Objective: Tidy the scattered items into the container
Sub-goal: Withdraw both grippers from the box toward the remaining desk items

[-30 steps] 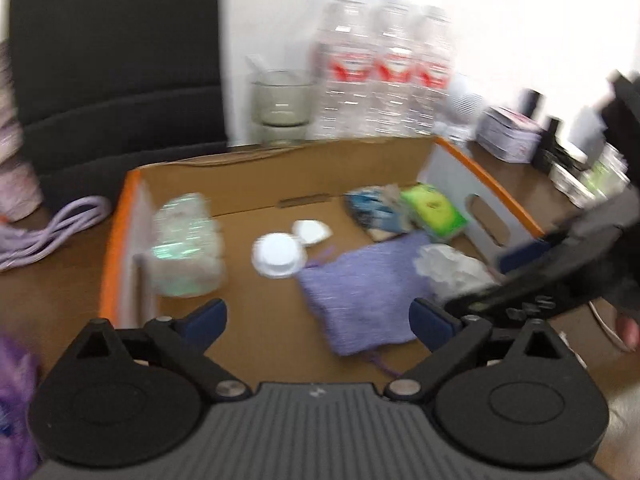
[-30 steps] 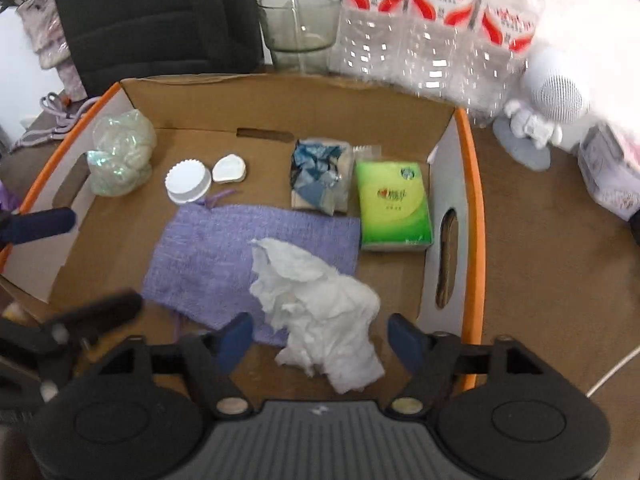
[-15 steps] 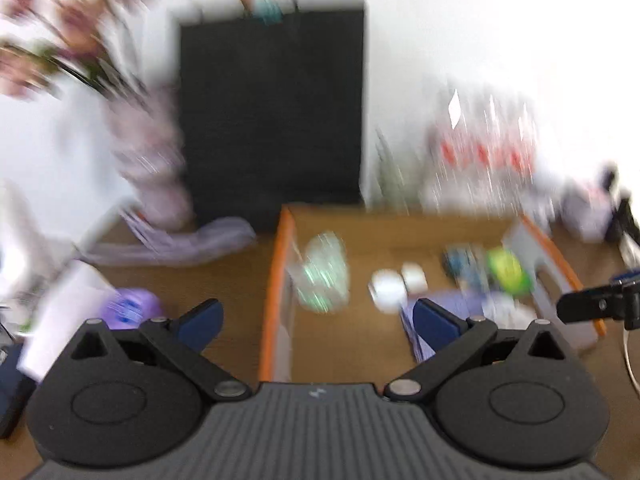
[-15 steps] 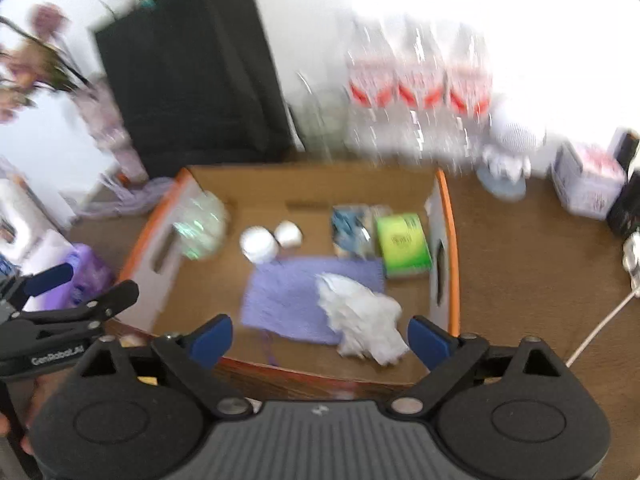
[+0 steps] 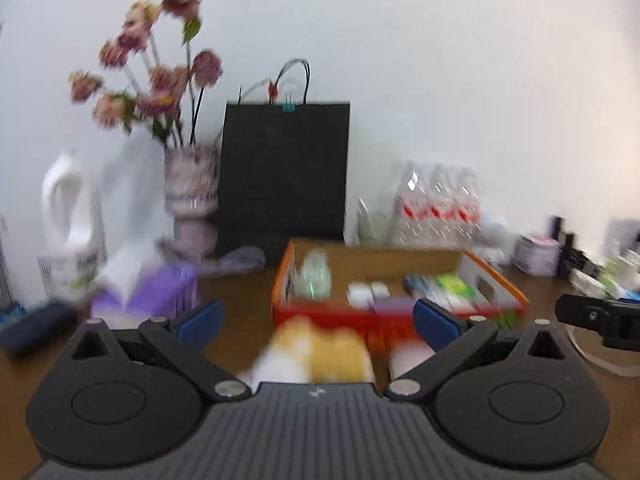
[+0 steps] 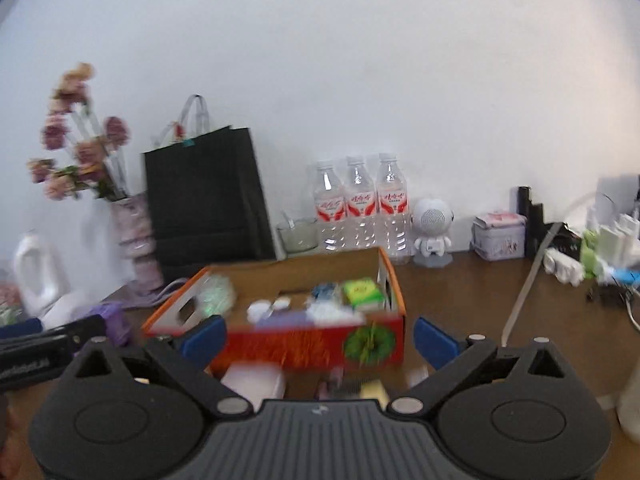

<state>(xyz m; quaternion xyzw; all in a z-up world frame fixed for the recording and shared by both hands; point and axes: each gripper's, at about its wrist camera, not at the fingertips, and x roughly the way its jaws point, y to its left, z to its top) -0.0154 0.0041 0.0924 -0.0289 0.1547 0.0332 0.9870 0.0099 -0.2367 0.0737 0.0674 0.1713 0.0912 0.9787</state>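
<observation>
Container: we see the open cardboard box with orange rims and a red printed front (image 6: 304,344) on the brown wooden surface (image 6: 472,300), ahead of both grippers and in front of the things along the wall.
Long axis: in the right wrist view the box runs left to right across the frame, its long red side facing us and its short handle-slot wall (image 6: 182,312) at the left end.
Contents, left to right: a crumpled clear-green wrapper (image 6: 216,298), a round white cap (image 6: 259,310), a smaller white piece beside it, a blue patterned packet (image 6: 325,291), and a green tissue pack (image 6: 362,292) against the right wall; a purple cloth and white tissue lie nearer the front, blurred.
Left gripper (image 5: 316,320): we see its blue-padded jaws spread wide with nothing between them; they touch nothing.
Below the left gripper: a blurred yellow-and-white item (image 5: 316,356) lies on the surface just before the box; we cannot tell what it is.
Right gripper (image 6: 318,338): its jaws are opening, already wide apart, and nothing is held between them.
Below the right gripper: a pale rectangular item (image 6: 252,380) and small blurred pieces lie outside the box, close to its front.
Behind the box: a black paper bag (image 6: 208,196), three clear water bottles with red labels (image 6: 360,204).
</observation>
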